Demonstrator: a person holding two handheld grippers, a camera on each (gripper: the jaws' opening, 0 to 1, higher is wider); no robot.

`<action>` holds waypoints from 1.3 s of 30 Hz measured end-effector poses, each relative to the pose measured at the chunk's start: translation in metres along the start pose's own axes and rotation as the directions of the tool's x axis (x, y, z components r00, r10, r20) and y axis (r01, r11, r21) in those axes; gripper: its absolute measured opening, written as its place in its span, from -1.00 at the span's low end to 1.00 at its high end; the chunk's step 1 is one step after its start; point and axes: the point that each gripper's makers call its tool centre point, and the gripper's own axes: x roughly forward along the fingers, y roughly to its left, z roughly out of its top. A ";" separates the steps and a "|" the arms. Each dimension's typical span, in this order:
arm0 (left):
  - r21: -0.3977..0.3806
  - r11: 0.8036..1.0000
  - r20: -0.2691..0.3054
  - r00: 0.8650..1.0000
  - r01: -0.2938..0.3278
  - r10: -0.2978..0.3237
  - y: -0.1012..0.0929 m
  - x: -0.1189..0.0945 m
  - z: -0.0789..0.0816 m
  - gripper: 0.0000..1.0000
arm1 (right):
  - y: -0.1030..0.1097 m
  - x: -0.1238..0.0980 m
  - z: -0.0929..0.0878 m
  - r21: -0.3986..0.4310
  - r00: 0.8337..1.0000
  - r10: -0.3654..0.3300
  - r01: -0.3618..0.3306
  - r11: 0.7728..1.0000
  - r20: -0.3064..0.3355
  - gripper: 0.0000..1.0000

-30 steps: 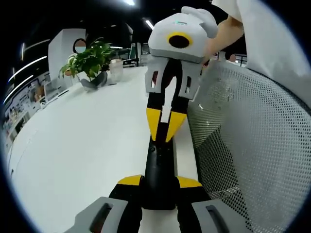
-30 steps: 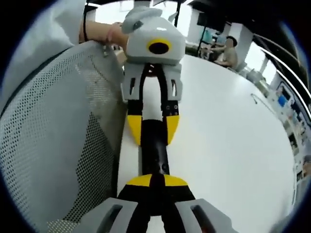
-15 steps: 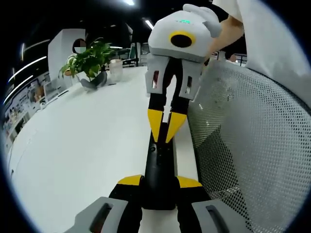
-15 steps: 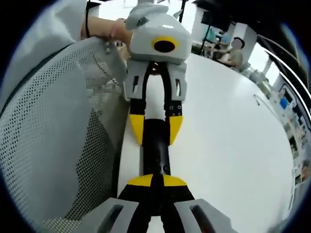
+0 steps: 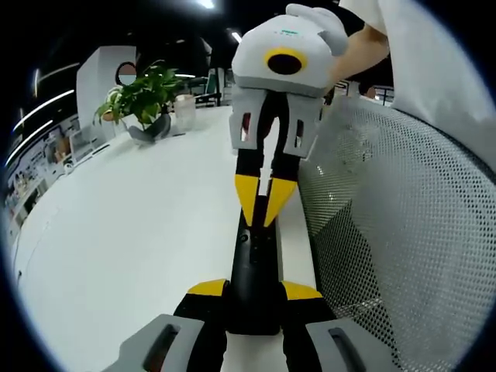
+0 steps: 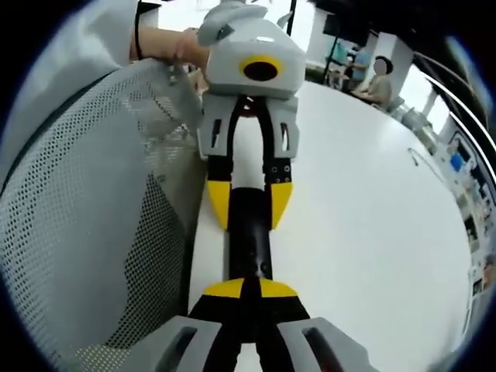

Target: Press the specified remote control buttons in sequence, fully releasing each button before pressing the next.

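A slim black remote (image 5: 254,260) lies lengthwise along the edge of the white table (image 5: 132,232). My left gripper (image 5: 254,290) is shut on its near end, one yellow pad (image 5: 208,288) on each side. My right gripper (image 5: 260,203) comes in from the top of the left gripper view, its two yellow tips shut together and resting on the remote's upper face. In the right gripper view my right gripper (image 6: 248,289) is shut with its tips on the remote (image 6: 249,236). There the left gripper (image 6: 249,203) clamps the far end of the remote.
A grey mesh chair back (image 5: 403,232) stands close along the table's edge, also visible as the mesh chair back (image 6: 85,232). A potted plant (image 5: 143,97) and a jar (image 5: 184,111) sit at the table's far end. A person's hand (image 6: 174,50) holds the left gripper; another person (image 6: 372,85) sits far off.
Almost nothing: the right gripper's housing shifts slightly, while both sets of tips and the remote stay where they were.
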 end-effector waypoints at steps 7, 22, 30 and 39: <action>-0.001 1.000 0.001 1.000 0.000 0.000 0.000 0.000 0.000 -0.50 | -0.004 0.002 -0.002 0.025 0.999 0.024 -0.023 0.999 -0.043 -1.00; 0.002 1.000 -0.004 1.000 0.000 0.000 0.000 0.000 0.000 -0.50 | -0.004 -0.002 -0.003 0.127 0.999 -0.028 0.030 0.991 -0.018 -1.00; 0.002 1.000 -0.005 1.000 0.003 -0.003 0.000 0.000 0.000 -0.50 | 0.000 -0.004 -0.008 0.055 0.997 -0.007 0.012 0.998 -0.082 -1.00; 0.003 1.000 -0.006 1.000 0.004 -0.004 0.000 0.000 0.000 -0.50 | 0.000 -0.003 -0.009 0.049 0.986 0.010 -0.002 0.999 -0.168 -1.00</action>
